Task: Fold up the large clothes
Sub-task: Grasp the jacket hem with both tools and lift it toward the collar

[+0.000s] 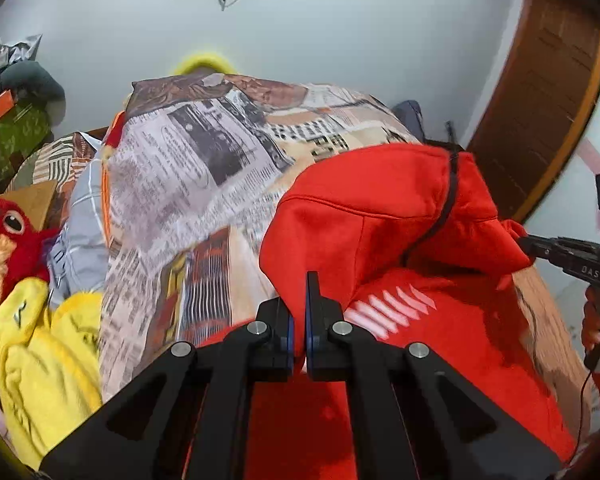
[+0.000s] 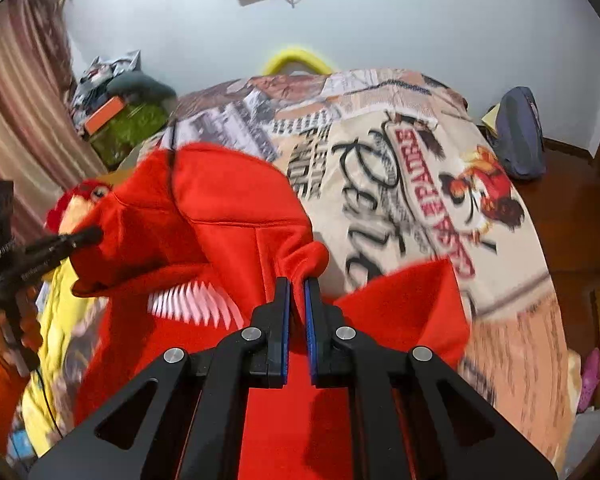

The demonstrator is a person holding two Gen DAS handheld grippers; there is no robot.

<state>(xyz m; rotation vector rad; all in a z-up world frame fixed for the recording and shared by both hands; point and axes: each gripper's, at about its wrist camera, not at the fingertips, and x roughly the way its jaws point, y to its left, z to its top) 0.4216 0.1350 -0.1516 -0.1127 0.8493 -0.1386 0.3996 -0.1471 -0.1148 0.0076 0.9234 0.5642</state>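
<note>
Red hoodie (image 1: 380,208) raised over the printed bedspread (image 1: 188,168), pinched at two points: left gripper (image 1: 300,320) and right gripper (image 2: 298,312) each clamp a fold of its fabric. For a clean fold, both hands should probably travel level and together, keeping the cloth taut between them. Motion blur smears the white chest mark (image 2: 192,300); sleeves and lower hem lie out of view.

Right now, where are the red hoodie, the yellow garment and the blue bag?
red hoodie (image 1: 380,208): left wrist view, raised upper part.
yellow garment (image 1: 40,360): left wrist view, middle.
blue bag (image 2: 520,136): right wrist view, body.
</note>
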